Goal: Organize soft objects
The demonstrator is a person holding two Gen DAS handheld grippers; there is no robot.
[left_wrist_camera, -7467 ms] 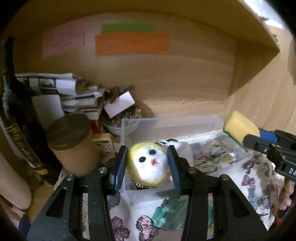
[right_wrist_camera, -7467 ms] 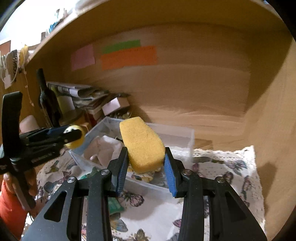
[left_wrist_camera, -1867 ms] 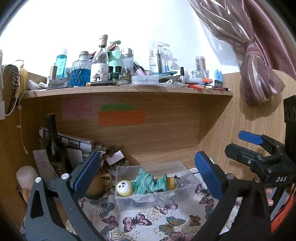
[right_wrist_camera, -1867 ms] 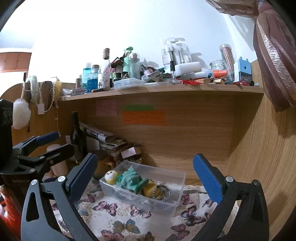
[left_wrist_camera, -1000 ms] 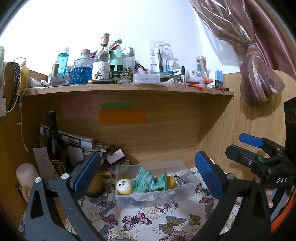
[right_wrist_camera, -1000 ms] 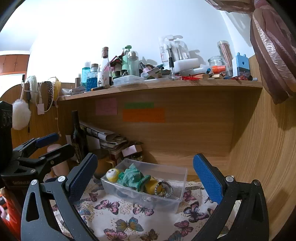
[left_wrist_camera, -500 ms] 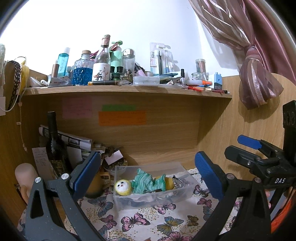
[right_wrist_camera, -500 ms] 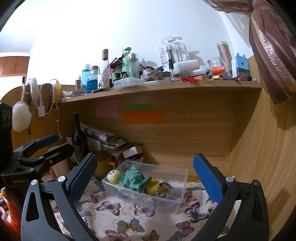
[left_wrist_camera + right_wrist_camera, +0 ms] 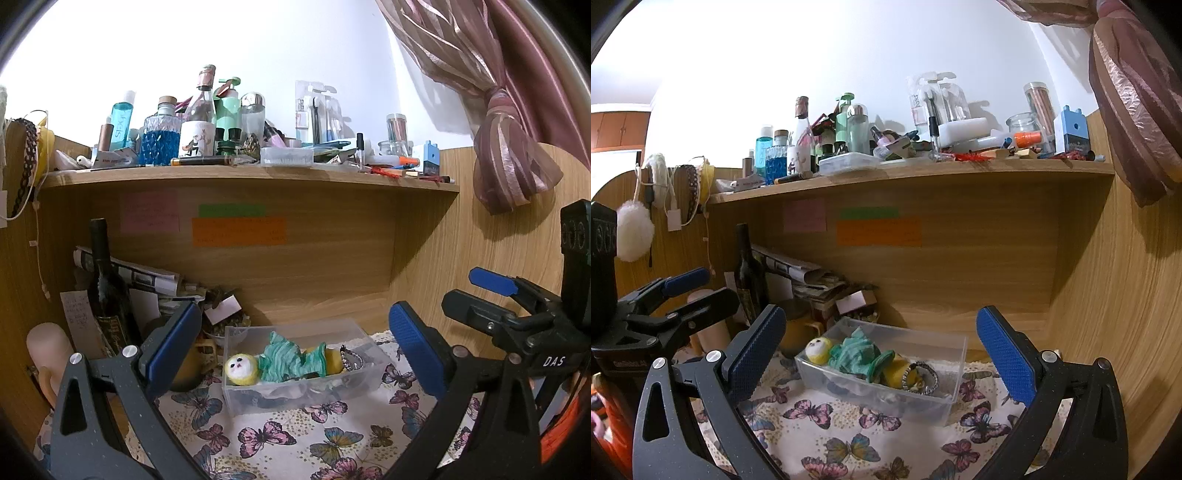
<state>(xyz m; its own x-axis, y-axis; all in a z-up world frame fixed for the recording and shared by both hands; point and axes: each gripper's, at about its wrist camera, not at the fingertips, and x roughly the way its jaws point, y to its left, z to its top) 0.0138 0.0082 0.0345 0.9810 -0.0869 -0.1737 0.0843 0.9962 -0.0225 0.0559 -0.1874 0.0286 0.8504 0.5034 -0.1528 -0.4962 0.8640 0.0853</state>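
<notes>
A clear plastic bin (image 9: 351, 387) (image 9: 955, 369) stands on the butterfly cloth (image 9: 295, 443) under the shelf. It holds a yellow-and-white plush ball with a face (image 9: 240, 368) (image 9: 817, 350), a crumpled teal cloth (image 9: 284, 360) (image 9: 855, 355), a yellow sponge (image 9: 332, 361) (image 9: 897, 373) and a beaded ring (image 9: 921, 376). My left gripper (image 9: 295, 350) is open and empty, held back from the bin. My right gripper (image 9: 882, 354) is open and empty, also back from the bin. Each gripper shows in the other's view, the right one (image 9: 495, 295) and the left one (image 9: 687, 291).
A dark wine bottle (image 9: 105, 291), stacked papers (image 9: 147, 277) and a brown jar (image 9: 796, 328) crowd the left of the alcove. The upper shelf (image 9: 258, 173) carries many bottles. A wooden side wall (image 9: 1108, 295) closes the right. A curtain (image 9: 509, 147) hangs at upper right.
Earlier each gripper held an item at the bin: the left the plush ball, the right the sponge. Both items now lie in the bin. Both grippers are open and drawn back, nearly still lately.
</notes>
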